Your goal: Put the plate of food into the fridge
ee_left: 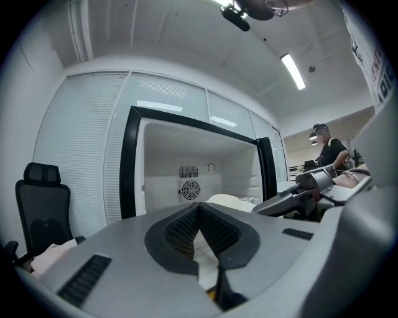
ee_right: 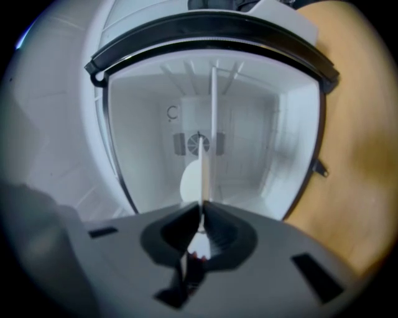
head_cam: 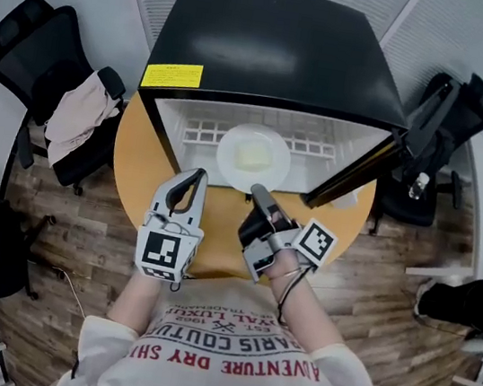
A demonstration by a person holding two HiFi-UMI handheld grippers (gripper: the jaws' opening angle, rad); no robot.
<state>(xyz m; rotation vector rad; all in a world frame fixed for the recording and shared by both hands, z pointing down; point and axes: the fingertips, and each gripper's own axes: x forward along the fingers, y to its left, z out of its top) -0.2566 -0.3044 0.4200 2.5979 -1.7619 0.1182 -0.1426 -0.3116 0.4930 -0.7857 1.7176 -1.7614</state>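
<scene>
A white plate point(head_cam: 229, 154) carrying pale yellow food point(head_cam: 254, 156) sits on the shelf inside the open black mini-fridge point(head_cam: 274, 47). Just in front of the fridge opening, above the table, are both grippers. My left gripper point(head_cam: 197, 176) is shut with nothing held, and its own view shows the plate point(ee_left: 227, 200) beyond its closed tips point(ee_left: 199, 206). My right gripper point(head_cam: 258, 190) is shut too and holds nothing. The right gripper view is rolled on its side, so the plate point(ee_right: 190, 181) appears edge-on past the closed jaws point(ee_right: 201, 208).
The fridge stands on a round wooden table point(head_cam: 137, 162), and its door point(head_cam: 354, 174) hangs open to the right. Office chairs stand at the left point(head_cam: 51, 76) and right point(head_cam: 444, 120). A person point(ee_left: 329, 152) stands far off in the room.
</scene>
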